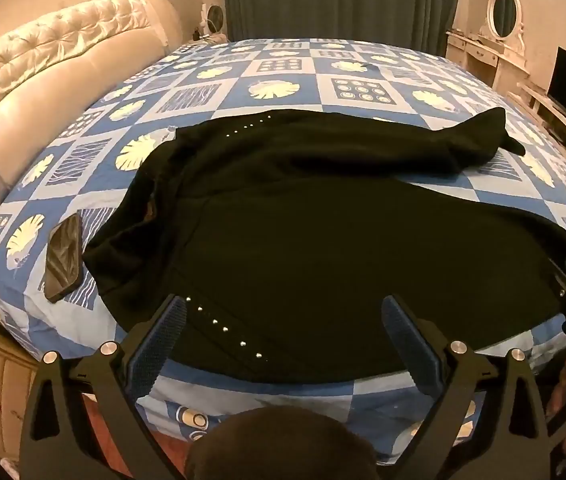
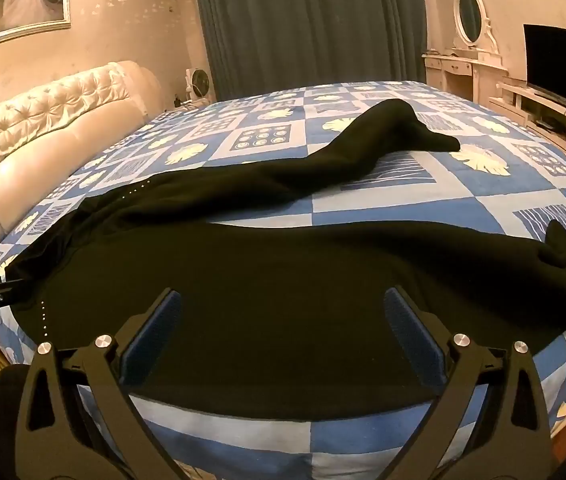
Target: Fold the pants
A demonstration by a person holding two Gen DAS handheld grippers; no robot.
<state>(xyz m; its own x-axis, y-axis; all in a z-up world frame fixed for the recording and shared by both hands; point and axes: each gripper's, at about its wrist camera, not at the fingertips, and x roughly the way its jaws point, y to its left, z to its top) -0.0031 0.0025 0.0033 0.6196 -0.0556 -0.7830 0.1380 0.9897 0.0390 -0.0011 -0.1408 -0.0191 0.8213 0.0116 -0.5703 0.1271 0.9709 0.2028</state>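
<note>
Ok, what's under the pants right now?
The pants lie on the bedsheet. A phone sits beside the waist, uncovered. Anything beneath the fabric is hidden.

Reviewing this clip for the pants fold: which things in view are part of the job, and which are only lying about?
Part of the job:
- black studded fabric pants, spread with legs apart on the blue patchwork bedspread
- left gripper, open
- right gripper, open

Lying about:
- dark rectangular phone beside the waistband
- small round fan
- oval white-framed mirror
- black flat television

Both views overlook bed [image 1: 267, 68] (obliquely).
</note>
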